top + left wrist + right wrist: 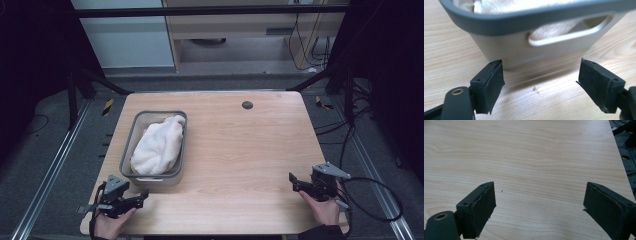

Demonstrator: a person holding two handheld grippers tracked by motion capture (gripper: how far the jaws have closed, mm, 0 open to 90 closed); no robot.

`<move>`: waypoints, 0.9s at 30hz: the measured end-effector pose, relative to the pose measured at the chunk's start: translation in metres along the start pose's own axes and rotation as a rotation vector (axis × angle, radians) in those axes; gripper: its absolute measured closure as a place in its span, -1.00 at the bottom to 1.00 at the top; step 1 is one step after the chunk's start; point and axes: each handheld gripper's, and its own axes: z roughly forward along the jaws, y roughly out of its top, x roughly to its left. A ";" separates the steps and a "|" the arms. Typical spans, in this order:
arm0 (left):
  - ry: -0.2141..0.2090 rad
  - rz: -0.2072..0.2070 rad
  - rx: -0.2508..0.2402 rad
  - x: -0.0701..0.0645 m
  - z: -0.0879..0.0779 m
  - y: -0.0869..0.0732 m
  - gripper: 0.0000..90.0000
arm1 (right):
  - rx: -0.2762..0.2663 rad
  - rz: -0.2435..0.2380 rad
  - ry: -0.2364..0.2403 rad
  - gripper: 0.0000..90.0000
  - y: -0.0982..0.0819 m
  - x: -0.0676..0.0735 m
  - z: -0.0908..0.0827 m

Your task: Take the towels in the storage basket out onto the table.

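A pale wood-grain tabletop (240, 150) with rounded corners carries a rectangular grey basket (129, 150), its walls a matte light grey plastic under a thicker, darker grey rolled rim. Inside the basket lies a cream-white towel (159, 145), fluffy and bunched into a soft, lumpy mound that rises to the rim. In the left gripper view the basket's near wall (506, 50) shows a long slot handle with rounded ends, and the towel's nap (549, 30) shows through that cut-out (the pile looks short and fleecy).

The left tongs (142, 195) sit just in front of the basket's near wall, released, with the jaws spread wide; their black pads (491, 85) are rubbery and slightly frayed at the edges, and nothing lies between them. The right tongs (292, 180) rest well to the right of the basket, also released and empty, over bare wood. A grey three-cornered plate tops each tool, and a black cable trails from the right one.

Beyond the basket and to its right, a small dark round disc (247, 105) is set in the tabletop. No writing or brand mark can be read on anything.
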 end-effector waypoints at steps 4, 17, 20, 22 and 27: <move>0.000 -0.032 -0.028 0.003 -0.007 0.003 -0.53 | -0.019 -0.003 0.005 -0.76 0.001 0.002 -0.003; 0.010 -0.020 -0.144 0.002 -0.034 0.024 -0.53 | -0.017 -0.006 0.009 -0.80 0.000 0.005 -0.005; -0.001 -0.013 -0.166 0.000 -0.040 0.031 -0.53 | -0.014 -0.007 0.010 -0.81 0.000 0.005 -0.005; 0.000 -0.010 -0.174 0.000 -0.042 0.035 -0.53 | -0.014 -0.016 0.000 -0.81 -0.001 0.005 -0.004; -0.005 -0.021 -0.196 0.001 -0.048 0.044 -0.53 | -0.013 -0.007 -0.010 -0.82 -0.002 0.006 -0.005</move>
